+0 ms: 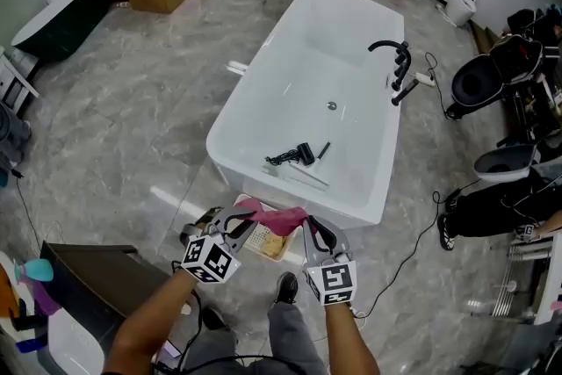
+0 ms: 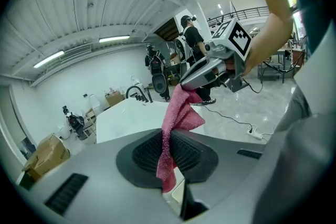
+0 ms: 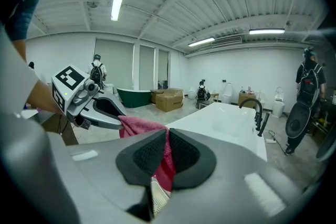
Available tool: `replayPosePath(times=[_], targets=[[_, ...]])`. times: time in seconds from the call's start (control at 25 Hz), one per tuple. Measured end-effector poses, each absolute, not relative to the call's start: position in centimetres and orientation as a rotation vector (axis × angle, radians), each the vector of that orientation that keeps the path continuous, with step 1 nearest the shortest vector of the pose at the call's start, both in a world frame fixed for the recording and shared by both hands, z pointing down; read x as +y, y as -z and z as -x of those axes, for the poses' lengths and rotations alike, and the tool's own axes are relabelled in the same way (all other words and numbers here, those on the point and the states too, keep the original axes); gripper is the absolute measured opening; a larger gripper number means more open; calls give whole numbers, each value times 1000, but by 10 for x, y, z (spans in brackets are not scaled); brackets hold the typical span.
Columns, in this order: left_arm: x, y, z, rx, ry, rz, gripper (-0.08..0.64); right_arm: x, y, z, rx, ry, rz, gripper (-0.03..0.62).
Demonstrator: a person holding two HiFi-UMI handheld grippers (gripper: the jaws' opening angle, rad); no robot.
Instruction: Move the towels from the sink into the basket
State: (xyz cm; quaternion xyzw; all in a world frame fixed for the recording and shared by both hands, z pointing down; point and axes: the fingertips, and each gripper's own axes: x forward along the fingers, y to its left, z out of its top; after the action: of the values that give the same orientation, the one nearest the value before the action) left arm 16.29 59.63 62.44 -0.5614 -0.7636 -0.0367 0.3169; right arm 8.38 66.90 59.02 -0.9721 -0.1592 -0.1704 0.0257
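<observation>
Head view: my left claw and right claw each hold one end of the pink towel, so its long axis runs straight across between them. The basket sits on the floor directly beneath, just short of the white tub, a touch nearer my left.

Left gripper view: jaws nearly closed, pinching towel cloth.

Right gripper view: the same tight pinch, with basket mesh showing below. I judge the next move is straight down.
</observation>
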Motion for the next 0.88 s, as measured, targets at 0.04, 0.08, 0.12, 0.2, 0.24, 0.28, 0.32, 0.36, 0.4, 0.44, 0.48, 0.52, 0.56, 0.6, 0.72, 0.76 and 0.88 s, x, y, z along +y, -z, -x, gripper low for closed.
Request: replayPosePath(times=[0.04, 0.08, 0.12, 0.2, 0.24, 0.28, 0.32, 0.36, 0.4, 0.44, 0.48, 0.52, 0.56, 0.6, 0.72, 0.76, 0.88], targets=[[597, -633, -164, -2011, 100, 1473, 37, 670, -597, -86, -496, 519, 3002, 26], [598, -642, -165, -2012, 104, 1468, 37, 670, -605, -87, -500, 516, 2998, 26], [600, -651, -166, -2014, 108, 1463, 38, 671, -615, -87, -504, 520, 2995, 26], [602, -670, -165, -2022, 123, 1452, 37, 673, -637, -85, -518, 535, 2983, 26], [603, -680, -164, -2031, 136, 1447, 38, 674, -647, -83, -527, 540, 2975, 26], [605, -690, -163, -2042, 149, 1441, 37, 676, -658, -82, -536, 547, 2966, 27], [606, -700, -161, -2051, 161, 1433, 38, 678, -669, -79, -544, 556, 2956, 27], [608, -710, -159, -2057, 170, 1422, 37, 679, -679, -77, -551, 564, 2947, 26], [609, -720, -156, -2060, 177, 1409, 38, 681, -690, -75, -557, 571, 2938, 26], [610, -731, -154, -2063, 184, 1396, 37, 682, -700, -74, -561, 578, 2930, 26], [612, -741, -153, -2065, 191, 1386, 37, 684, -710, -72, -564, 584, 2923, 27], [615, -752, -151, -2068, 197, 1376, 37, 687, -721, -71, -568, 591, 2915, 26], [617, -762, -150, -2070, 202, 1367, 37, 690, -732, -69, -573, 599, 2907, 26], [620, -773, -148, -2072, 208, 1359, 38, 693, -744, -68, -576, 606, 2899, 27], [625, -804, -144, -2074, 230, 1345, 37, 699, -776, -66, -585, 620, 2879, 28], [626, -814, -145, -2074, 239, 1344, 38, 701, -787, -66, -587, 621, 2873, 27], [629, -846, -147, -2071, 261, 1338, 37, 704, -820, -69, -590, 628, 2855, 28]])
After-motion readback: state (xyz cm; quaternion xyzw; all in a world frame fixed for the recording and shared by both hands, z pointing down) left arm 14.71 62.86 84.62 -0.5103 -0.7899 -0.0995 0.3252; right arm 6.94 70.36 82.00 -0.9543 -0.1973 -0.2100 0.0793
